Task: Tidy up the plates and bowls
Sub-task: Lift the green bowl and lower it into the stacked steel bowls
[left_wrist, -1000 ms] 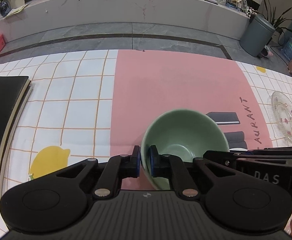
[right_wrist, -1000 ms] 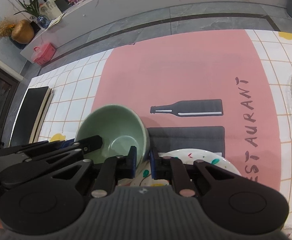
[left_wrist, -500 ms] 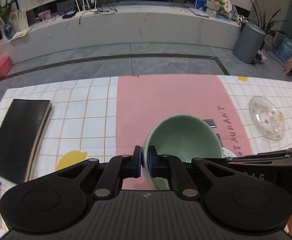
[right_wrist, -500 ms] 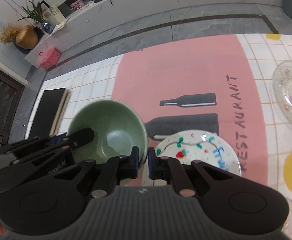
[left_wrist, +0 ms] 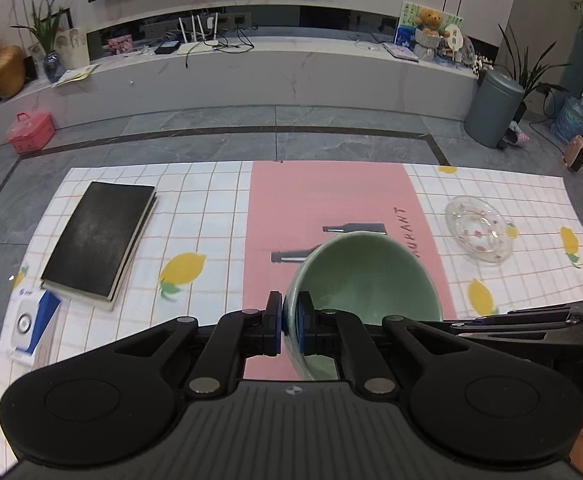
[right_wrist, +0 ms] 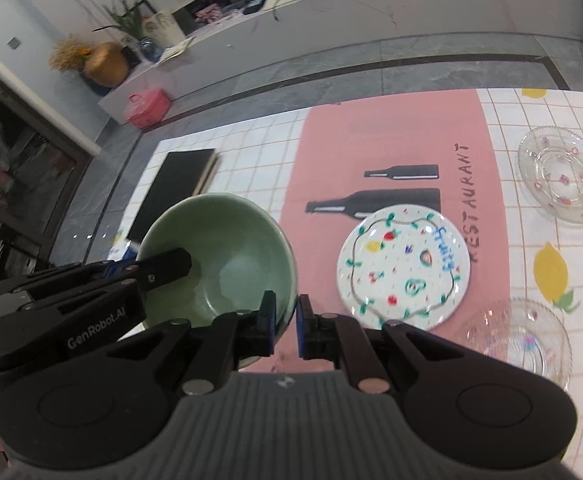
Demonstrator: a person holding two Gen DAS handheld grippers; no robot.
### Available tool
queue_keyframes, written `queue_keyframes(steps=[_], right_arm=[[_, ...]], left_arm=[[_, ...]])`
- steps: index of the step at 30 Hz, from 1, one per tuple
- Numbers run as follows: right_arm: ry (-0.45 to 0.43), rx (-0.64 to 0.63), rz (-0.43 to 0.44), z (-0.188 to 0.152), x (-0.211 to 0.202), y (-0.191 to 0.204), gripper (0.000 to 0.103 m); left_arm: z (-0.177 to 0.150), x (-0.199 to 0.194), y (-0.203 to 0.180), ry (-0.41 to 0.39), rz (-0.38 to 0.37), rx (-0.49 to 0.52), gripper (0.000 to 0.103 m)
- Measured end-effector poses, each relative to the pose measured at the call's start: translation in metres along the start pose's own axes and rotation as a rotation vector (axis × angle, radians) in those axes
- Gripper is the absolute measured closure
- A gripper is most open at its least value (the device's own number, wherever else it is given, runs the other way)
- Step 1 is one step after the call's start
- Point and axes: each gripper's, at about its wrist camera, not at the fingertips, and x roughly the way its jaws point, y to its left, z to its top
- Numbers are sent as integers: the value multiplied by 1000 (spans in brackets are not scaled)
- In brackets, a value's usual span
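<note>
Pale green ceramic bowl (left_wrist: 365, 276) held aloft above the pink band of the checked cloth (left_wrist: 219, 208) on the floor: left gripper (left_wrist: 289, 330) and right gripper (right_wrist: 285, 330) jaws each pinch opposite rim walls, one pad inside, one outside.

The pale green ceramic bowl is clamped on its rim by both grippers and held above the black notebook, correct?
Not quite. Both the left gripper and right gripper do clamp the pale green ceramic bowl by its rim, but the right wrist view shows it above the pink mat, not the black notebook.
</note>
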Motion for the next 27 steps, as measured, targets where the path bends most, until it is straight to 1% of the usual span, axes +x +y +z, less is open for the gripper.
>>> queue_keyframes(steps=[6,12,20,27], right_arm=[[17,-25,24,-30,-30,8,95],[70,-29,41,-58,-42,8,95],[155,-32,39,-87,-33,6,95],[217,-57,8,-99,-17,3,95]], left_arm=[[-22,-32,-3,-4,-8,-43,95],[-49,-44,-6,25,-14,-72,95],[-82,-44,-6,103,-6,-101,95],[-107,-29,3,192,-37,-149,95]])
